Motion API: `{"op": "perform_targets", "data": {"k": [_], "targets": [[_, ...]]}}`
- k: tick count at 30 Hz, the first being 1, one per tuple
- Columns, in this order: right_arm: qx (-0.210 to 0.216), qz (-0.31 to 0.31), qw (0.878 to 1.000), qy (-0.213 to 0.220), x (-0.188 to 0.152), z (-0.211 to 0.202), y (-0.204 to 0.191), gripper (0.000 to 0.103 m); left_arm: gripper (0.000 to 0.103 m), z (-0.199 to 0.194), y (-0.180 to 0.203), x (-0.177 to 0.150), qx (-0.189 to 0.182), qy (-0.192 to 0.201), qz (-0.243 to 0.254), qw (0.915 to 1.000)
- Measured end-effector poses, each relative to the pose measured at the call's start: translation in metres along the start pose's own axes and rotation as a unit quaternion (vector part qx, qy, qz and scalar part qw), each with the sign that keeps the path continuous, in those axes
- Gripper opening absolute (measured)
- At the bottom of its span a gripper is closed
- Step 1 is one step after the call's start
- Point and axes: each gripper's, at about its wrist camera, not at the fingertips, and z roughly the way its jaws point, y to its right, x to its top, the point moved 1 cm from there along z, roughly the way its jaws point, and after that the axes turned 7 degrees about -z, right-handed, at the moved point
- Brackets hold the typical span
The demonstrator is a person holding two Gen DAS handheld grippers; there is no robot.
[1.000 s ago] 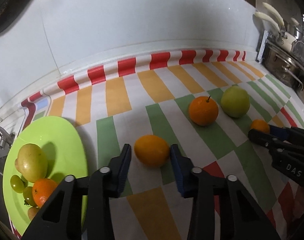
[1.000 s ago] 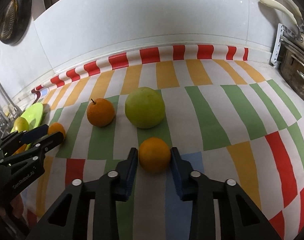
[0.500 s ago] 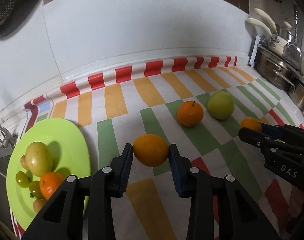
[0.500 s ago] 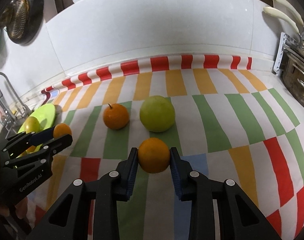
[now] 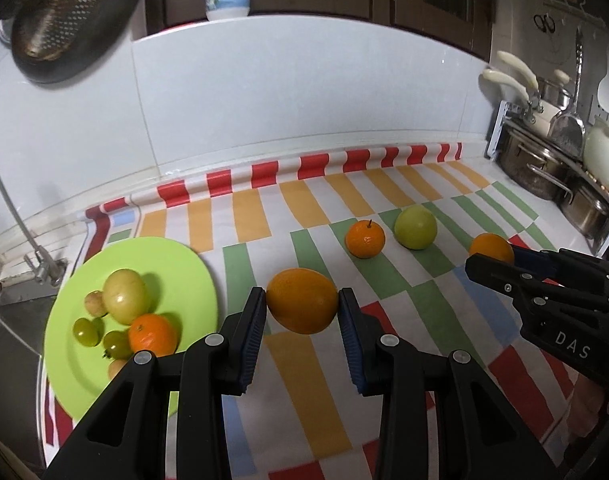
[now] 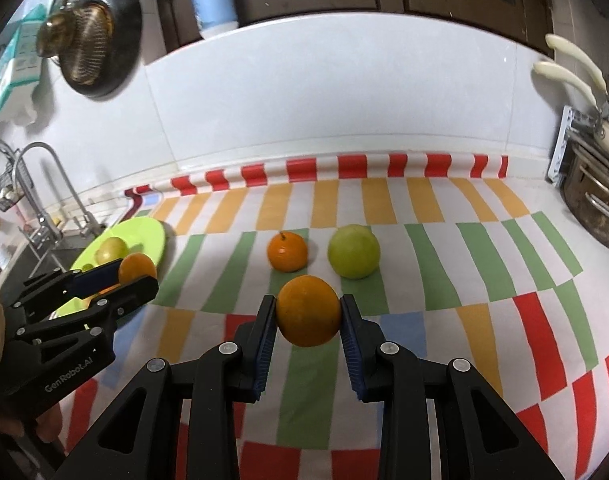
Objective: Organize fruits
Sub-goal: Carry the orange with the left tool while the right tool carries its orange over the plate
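My left gripper [image 5: 302, 306] is shut on an orange [image 5: 302, 300] and holds it above the striped cloth, to the right of the green plate [image 5: 184, 272]. The plate holds a yellow-green fruit [image 5: 124, 296], a small orange [image 5: 152, 334] and several small green fruits. My right gripper [image 6: 308, 312] is shut on another orange [image 6: 308, 310], lifted off the cloth. A stemmed orange [image 6: 287, 251] and a green apple [image 6: 354, 251] lie on the cloth just beyond it. The right gripper also shows in the left wrist view [image 5: 490, 254], and the left gripper in the right wrist view [image 6: 132, 272].
A white tiled wall backs the counter. Steel pots [image 5: 532, 164] stand at the right end. A sink with a tap [image 6: 44, 184] lies left of the plate. A dark pan with a strainer [image 6: 92, 44] hangs on the wall at the upper left.
Both grippers have closed on their oranges and lifted them off the cloth, pulling up and back. The other fruit has not moved.
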Motion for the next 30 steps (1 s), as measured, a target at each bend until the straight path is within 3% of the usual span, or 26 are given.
{"op": "perform_targets", "data": {"k": [17, 30], "targets": [[0.037, -0.036, 0.998, 0.035, -0.003, -0.048, -0.054, 0.032, 0.036, -0.072, -0.033, -0.025, 0.032, 0.039, -0.030, 0.9983], [0.071, -0.068, 0.994, 0.055, 0.005, -0.052, -0.110, 0.032, 0.036, -0.108, -0.082, -0.029, 0.063, 0.062, -0.045, 0.9951]]}}
